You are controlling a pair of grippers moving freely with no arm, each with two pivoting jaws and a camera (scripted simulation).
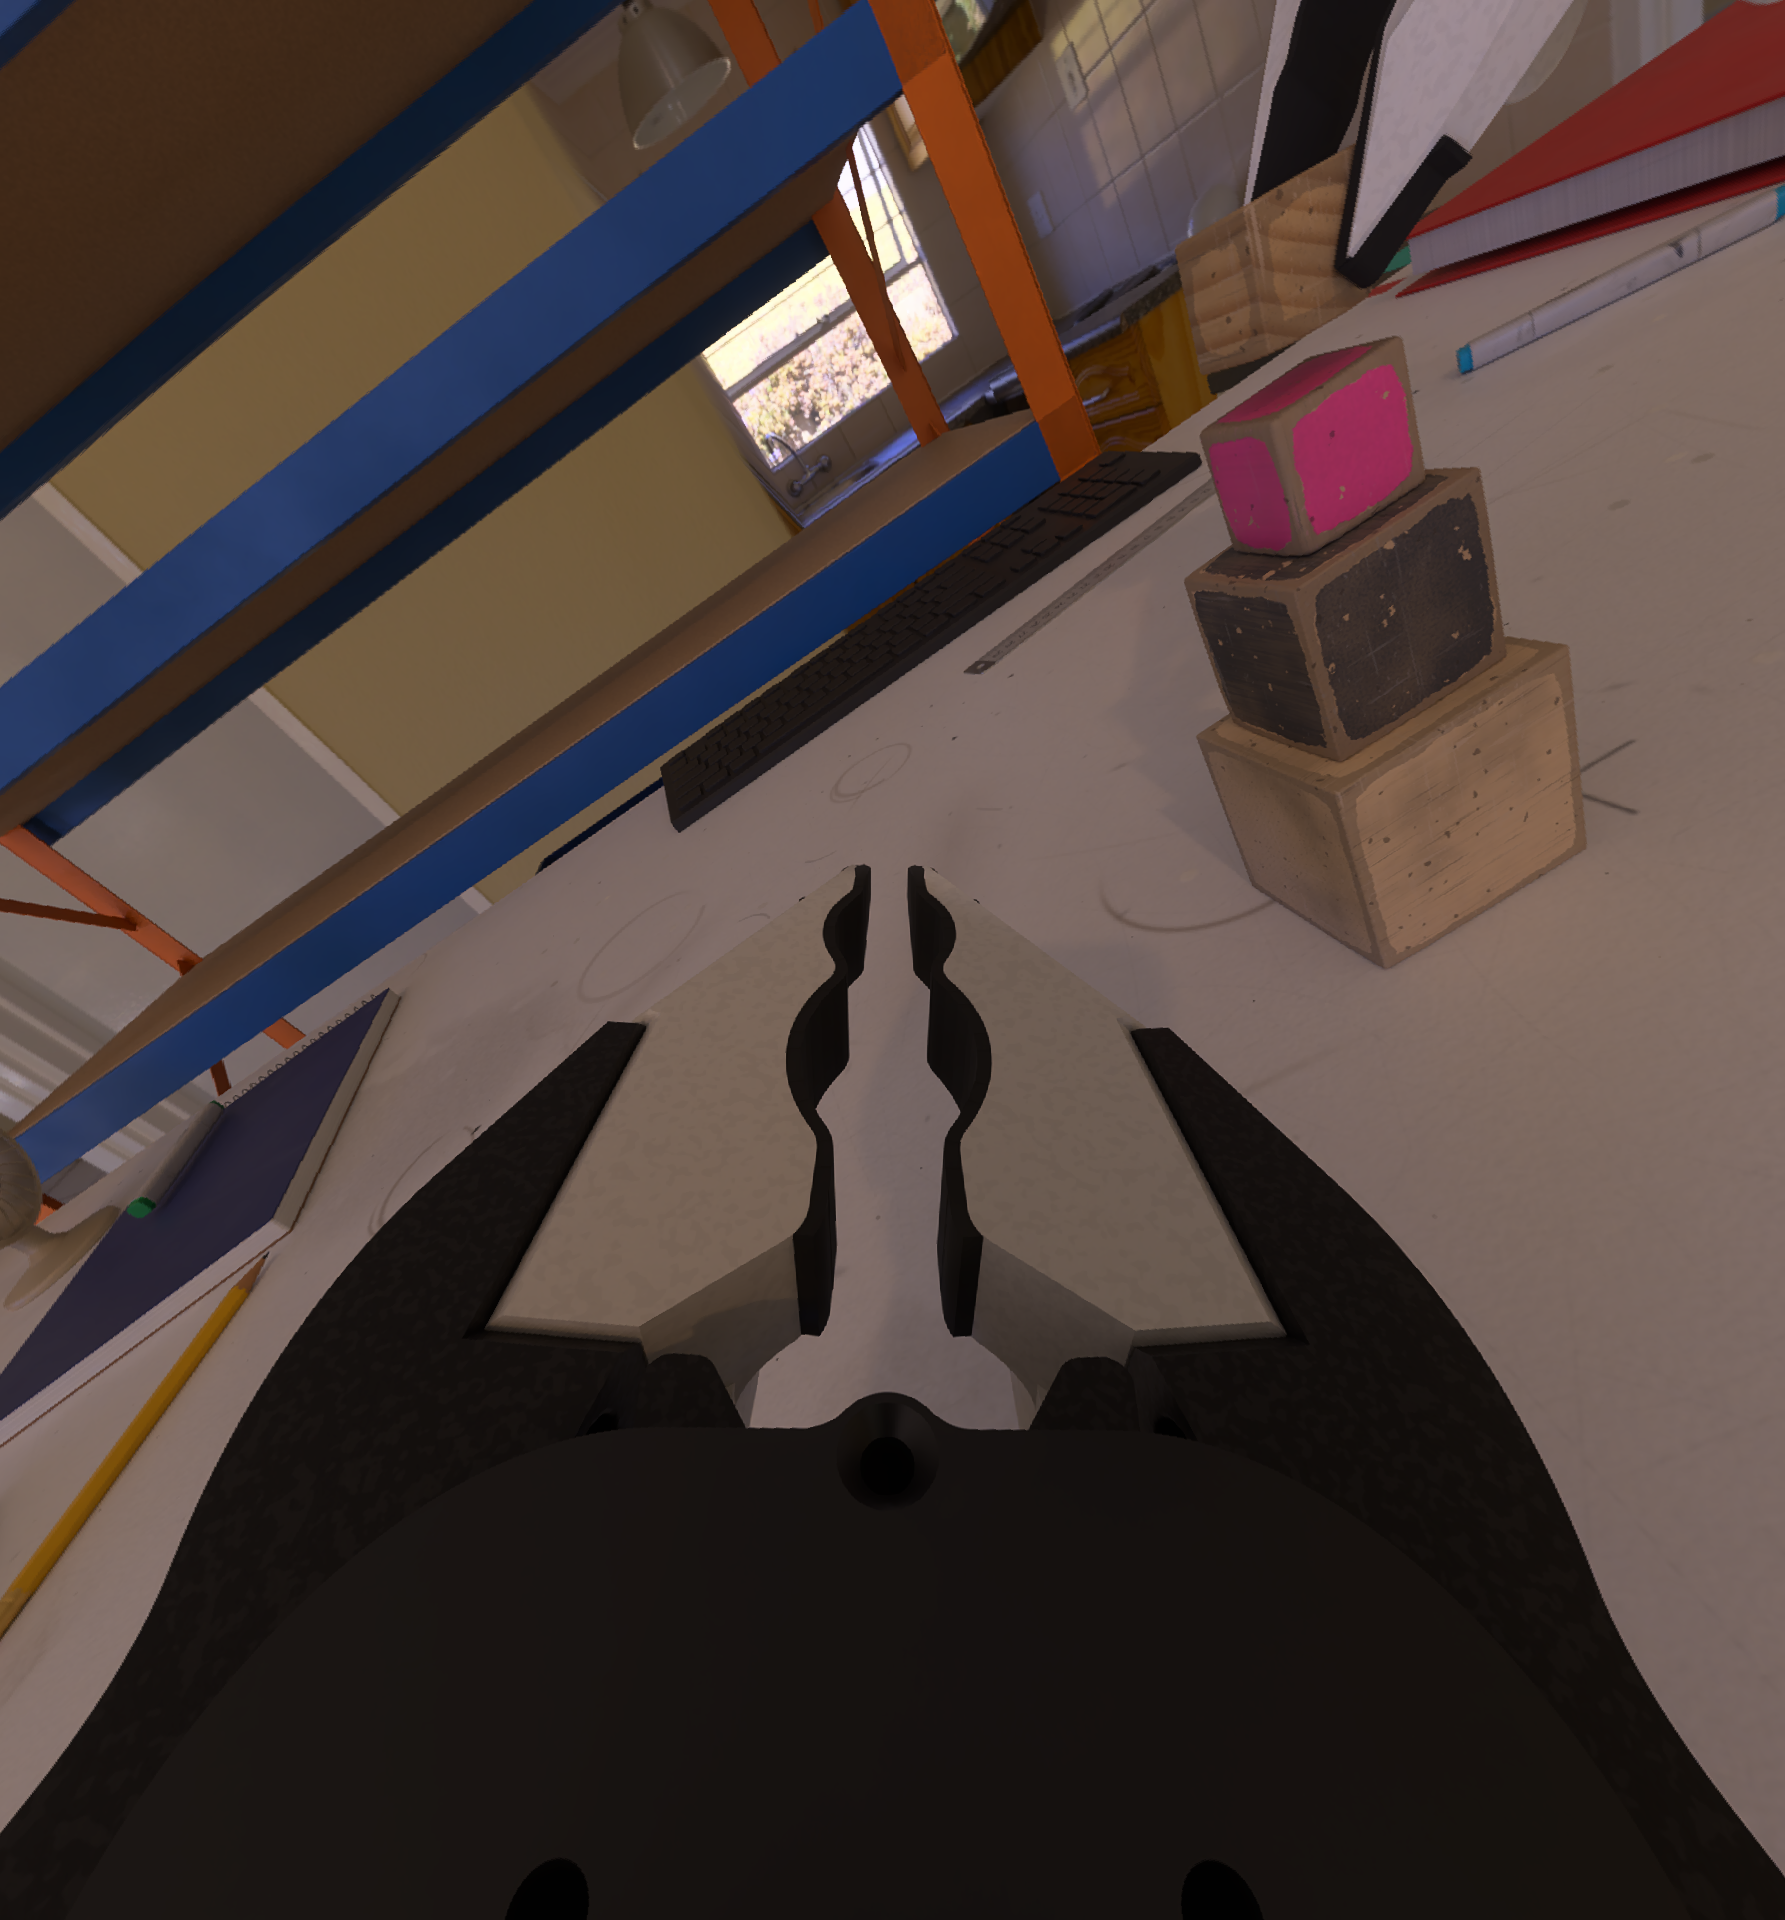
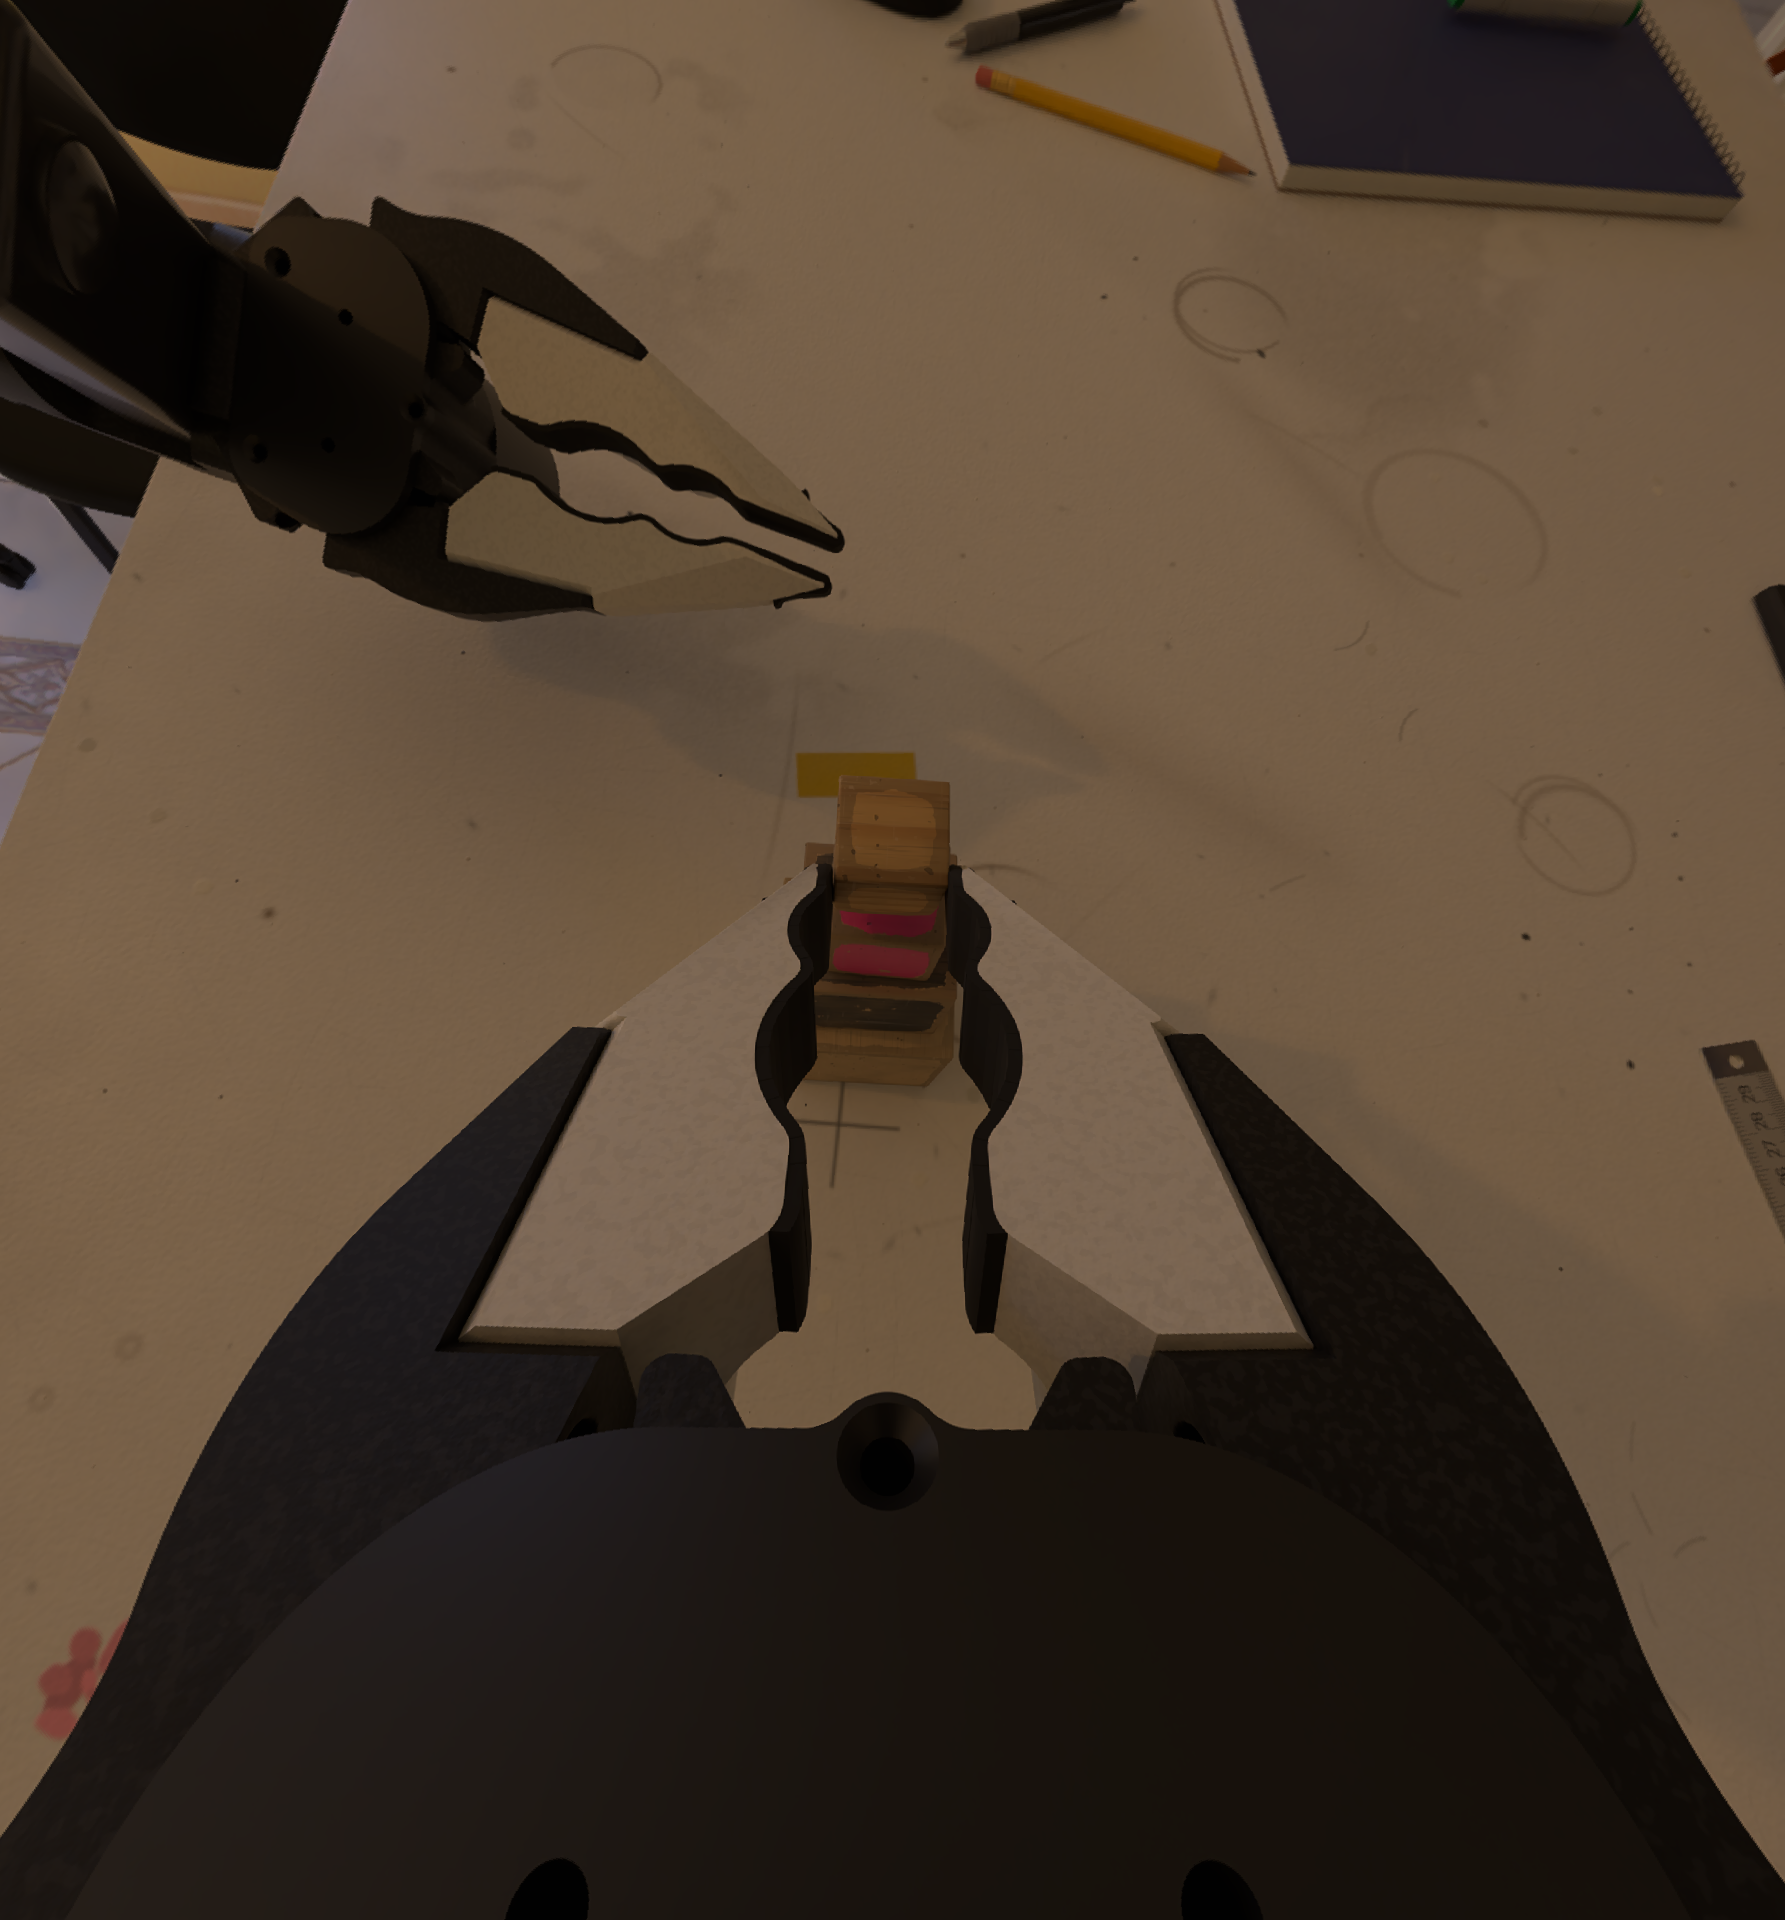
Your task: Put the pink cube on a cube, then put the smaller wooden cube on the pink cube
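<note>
Hovering low over the scuffed white tabletop (image 1: 1283, 1247), the left gripper (image 1: 888, 878) has its two pale fingers nearly pressed together, only a thin slit between the tips, and nothing in it. Off to the right of those fingers and a little past their tips stands a stack: a large pale wooden cube (image 1: 1407, 821) on the table, a worn black-painted cube (image 1: 1355, 623) on top of it, and the pink-faced cube (image 1: 1319, 457) topmost, each sitting slightly turned on the one beneath.

Directly above the pink cube, the right gripper (image 2: 888, 881) points downward and pinches the smaller light wooden cube (image 2: 890, 836) at its fingertips. From its own camera the stack lies between its fingers, mostly hidden under the held cube, with only slivers of pink, black and wood showing. Whether the small cube's underside touches the pink cube cannot be told from either view.

To the left of the left fingers lie a yellow pencil (image 1: 109, 1455) and a dark blue spiral notebook (image 1: 171, 1236). Beyond the fingertips a black keyboard (image 1: 919, 623) sits beside a grey metal ruler (image 1: 1085, 592), under a blue-and-orange shelf rack (image 1: 348, 468). Past the stack are a white marker with a blue cap (image 1: 1615, 281) and a red book (image 1: 1646, 135), cut off at the frame edge. A small yellow paper slip (image 2: 852, 774) on the table is partly hidden behind the held cube.
</note>
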